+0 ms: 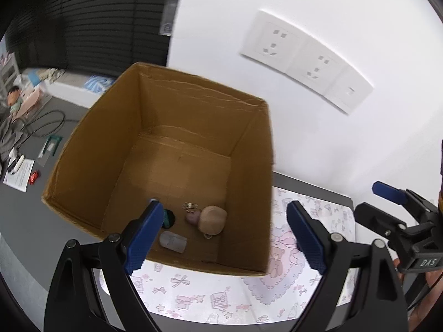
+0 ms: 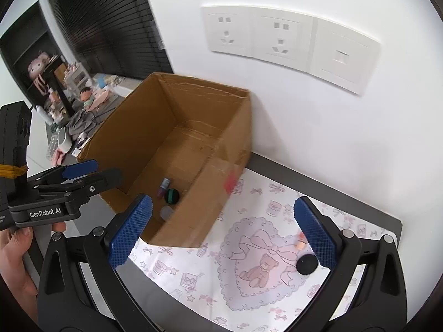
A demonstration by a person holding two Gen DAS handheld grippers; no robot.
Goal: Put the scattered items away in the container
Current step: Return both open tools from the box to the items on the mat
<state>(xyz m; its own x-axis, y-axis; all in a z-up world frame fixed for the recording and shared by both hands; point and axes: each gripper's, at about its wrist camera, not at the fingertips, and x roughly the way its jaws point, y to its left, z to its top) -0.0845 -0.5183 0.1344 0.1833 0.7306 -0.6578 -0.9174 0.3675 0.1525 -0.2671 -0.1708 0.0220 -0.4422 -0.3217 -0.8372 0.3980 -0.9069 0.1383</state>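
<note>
An open brown cardboard box (image 1: 193,144) is standing upright against the wall, its near edge resting on a patterned mat (image 2: 263,262). Lying on its floor are a tan round-capped piece (image 1: 211,220), a small metal clasp (image 1: 189,206), a dark green-striped disc (image 2: 171,196) and a greyish translucent block (image 1: 172,241). Outside, a black round disc (image 2: 306,264) is lying on the mat, a small orange-pink piece (image 2: 300,242) just beside it.

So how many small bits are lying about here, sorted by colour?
Dark: 2, boxed disc and mat disc
Tan: 1, tan piece
Pale grey: 1, grey piece
Pinkish: 1, pinkish piece
Orange: 1, orange bit
Silver: 1, silver clasp
Total: 7
</note>
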